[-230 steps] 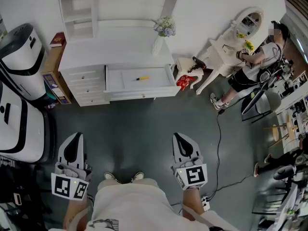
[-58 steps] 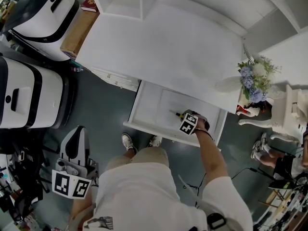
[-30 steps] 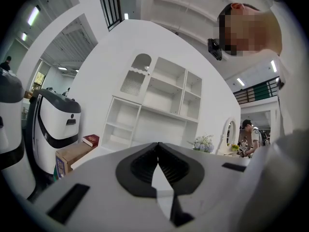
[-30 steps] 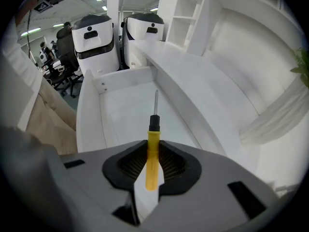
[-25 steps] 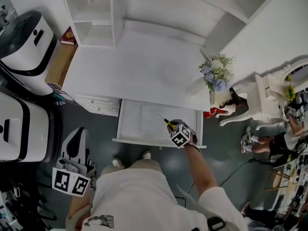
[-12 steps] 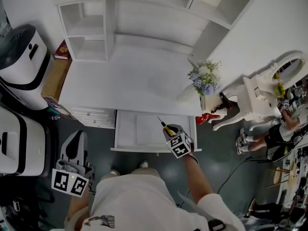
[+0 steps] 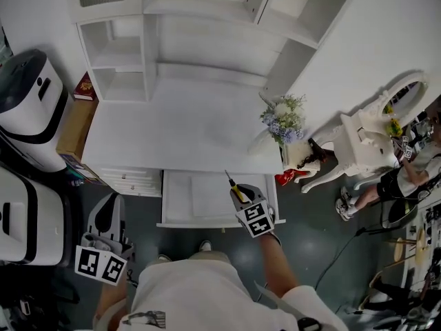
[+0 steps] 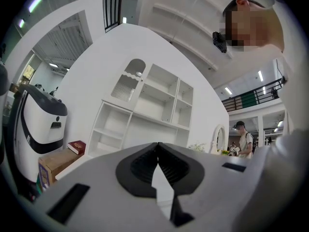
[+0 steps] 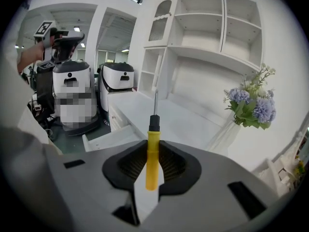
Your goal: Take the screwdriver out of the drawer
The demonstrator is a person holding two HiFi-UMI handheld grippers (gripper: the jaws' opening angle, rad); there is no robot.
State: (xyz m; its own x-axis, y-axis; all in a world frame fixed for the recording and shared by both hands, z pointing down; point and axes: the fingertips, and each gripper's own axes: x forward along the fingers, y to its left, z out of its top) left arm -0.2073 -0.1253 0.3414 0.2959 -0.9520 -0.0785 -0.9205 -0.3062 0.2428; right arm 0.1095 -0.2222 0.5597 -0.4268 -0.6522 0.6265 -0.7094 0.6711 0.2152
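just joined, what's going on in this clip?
A person holds a gripper in each hand. The right gripper is shut on the yellow handle of a screwdriver, held up above the open drawer of the white desk, shaft pointing away over the desktop. The drawer looks empty otherwise. The left gripper hangs by the person's side, jaws together, holding nothing.

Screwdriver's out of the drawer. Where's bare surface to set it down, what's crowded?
Most of the desk top is bare, from the shelf unit to the vase of flowers at its right end. The floor of the open drawer is bare too. Crowded: the vase corner, and the floor left of the desk, with a cardboard box and white machines.
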